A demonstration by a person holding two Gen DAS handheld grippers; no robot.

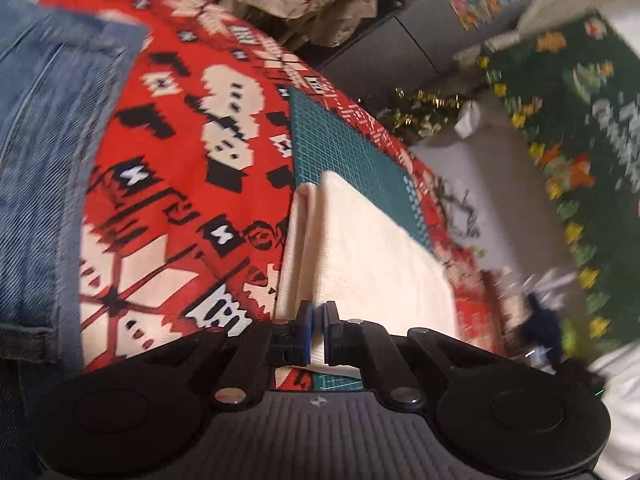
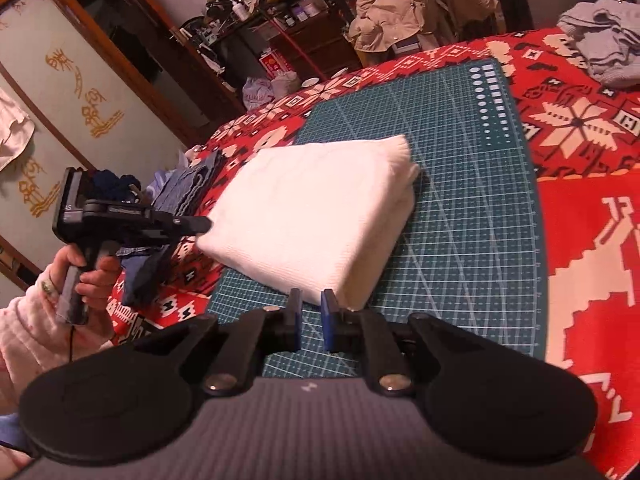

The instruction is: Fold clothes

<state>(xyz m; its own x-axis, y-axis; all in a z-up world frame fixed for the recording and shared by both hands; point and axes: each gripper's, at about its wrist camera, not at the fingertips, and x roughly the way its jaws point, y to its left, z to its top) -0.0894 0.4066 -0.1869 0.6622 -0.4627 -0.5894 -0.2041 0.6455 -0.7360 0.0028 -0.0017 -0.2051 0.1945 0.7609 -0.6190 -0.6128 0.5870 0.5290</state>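
Observation:
A folded white cloth (image 2: 312, 216) lies on the green cutting mat (image 2: 472, 208), its left part hanging over the mat's edge onto the red patterned blanket (image 2: 580, 240). My left gripper (image 1: 318, 326) is shut on the cloth's (image 1: 368, 252) near edge, with white fabric pinched between the blue pads. In the right wrist view the left gripper (image 2: 204, 224) is held by a hand (image 2: 96, 276) and meets the cloth's left side. My right gripper (image 2: 311, 314) stands narrowly open just short of the cloth's near corner, with only mat showing between its fingers.
Folded jeans (image 1: 48, 140) lie on the blanket at the left, and a denim stack (image 2: 188, 188) sits beyond the left gripper. A grey garment heap (image 2: 600, 52) rests at the far right. A beige coat (image 2: 392, 4) and shelves stand behind.

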